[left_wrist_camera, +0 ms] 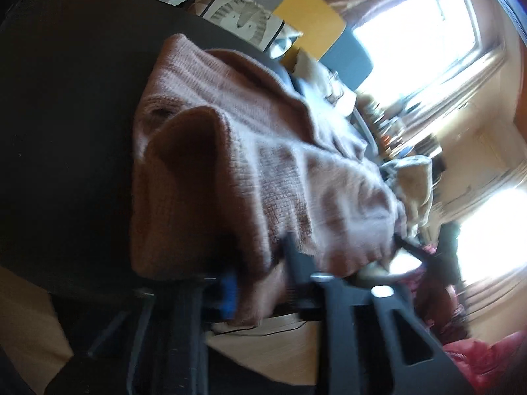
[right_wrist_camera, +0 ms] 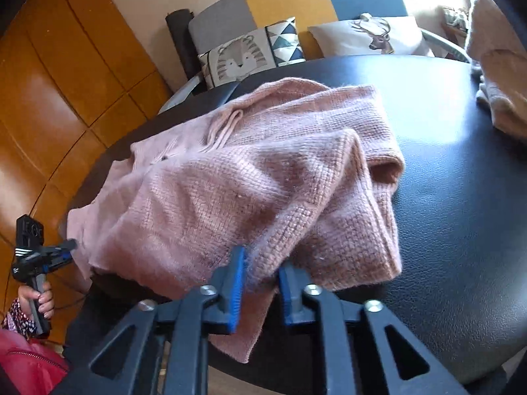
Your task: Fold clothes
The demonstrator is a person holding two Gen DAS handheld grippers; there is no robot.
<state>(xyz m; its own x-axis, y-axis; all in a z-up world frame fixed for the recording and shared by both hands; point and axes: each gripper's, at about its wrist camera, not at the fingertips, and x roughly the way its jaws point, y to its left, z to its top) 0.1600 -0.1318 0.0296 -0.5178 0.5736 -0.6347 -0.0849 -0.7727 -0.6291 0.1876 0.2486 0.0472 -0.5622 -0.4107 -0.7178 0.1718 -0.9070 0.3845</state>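
Observation:
A pink knitted sweater [right_wrist_camera: 250, 177] lies bunched on a round black table [right_wrist_camera: 461, 204]. My right gripper [right_wrist_camera: 262, 291] is at the table's near edge, its blue-padded fingers [right_wrist_camera: 237, 283] closed on a fold of the sweater's hem. In the left wrist view, which is tilted and blurred, the sweater [left_wrist_camera: 263, 171] drapes over my left gripper [left_wrist_camera: 260, 279], whose jaws pinch its edge. The left gripper also shows in the right wrist view [right_wrist_camera: 66, 247] at the sweater's left edge, held by a hand.
A beige garment [right_wrist_camera: 500, 75] lies at the table's far right. Cushions [right_wrist_camera: 243, 56] sit on a sofa behind the table. A wooden cabinet [right_wrist_camera: 66, 82] stands at the left. Bright windows [left_wrist_camera: 428, 33] show in the left wrist view.

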